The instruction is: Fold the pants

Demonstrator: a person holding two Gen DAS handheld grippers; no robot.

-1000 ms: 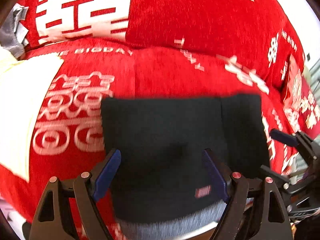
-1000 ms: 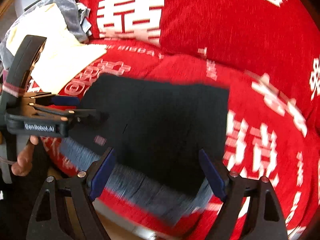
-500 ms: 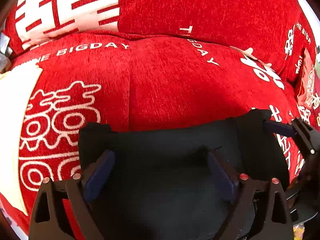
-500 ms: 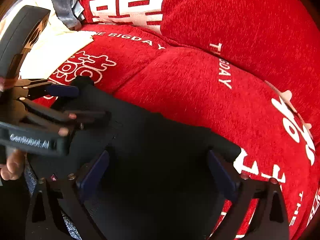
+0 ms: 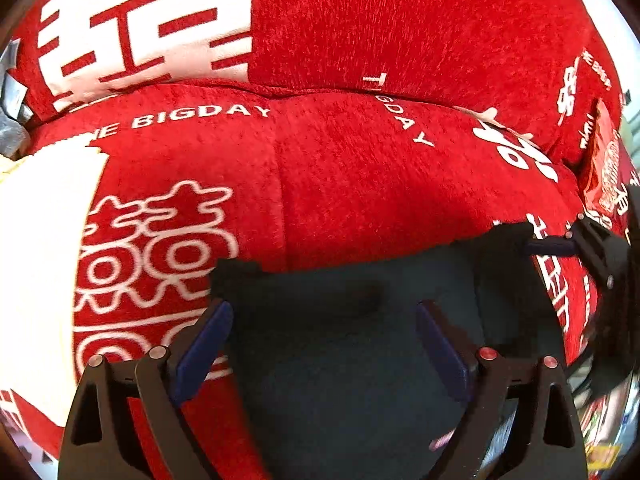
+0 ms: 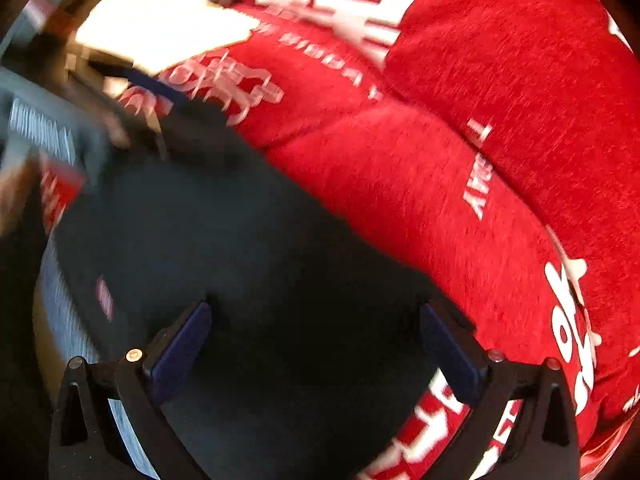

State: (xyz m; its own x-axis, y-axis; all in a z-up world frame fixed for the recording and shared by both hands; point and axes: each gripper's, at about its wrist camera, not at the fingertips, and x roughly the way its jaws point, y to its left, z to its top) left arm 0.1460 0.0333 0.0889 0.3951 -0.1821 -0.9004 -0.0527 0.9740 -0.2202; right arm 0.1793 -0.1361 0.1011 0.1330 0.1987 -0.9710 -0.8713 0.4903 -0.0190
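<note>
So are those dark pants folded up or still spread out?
Folded: the pants lie as a compact dark block with straight edges on the red sofa cushion.

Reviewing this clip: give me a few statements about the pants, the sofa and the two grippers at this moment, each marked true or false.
1. The pants are dark and lie on a red sofa. True.
2. The left gripper is clamped shut on the cloth. False: its jaws stand wide apart, nothing pinched.
3. The right gripper is open above the pants. True.
4. The sofa cover is plain red. False: it bears white characters and lettering.
5. A pale cloth lies on the sofa beside the pants. True.
</note>
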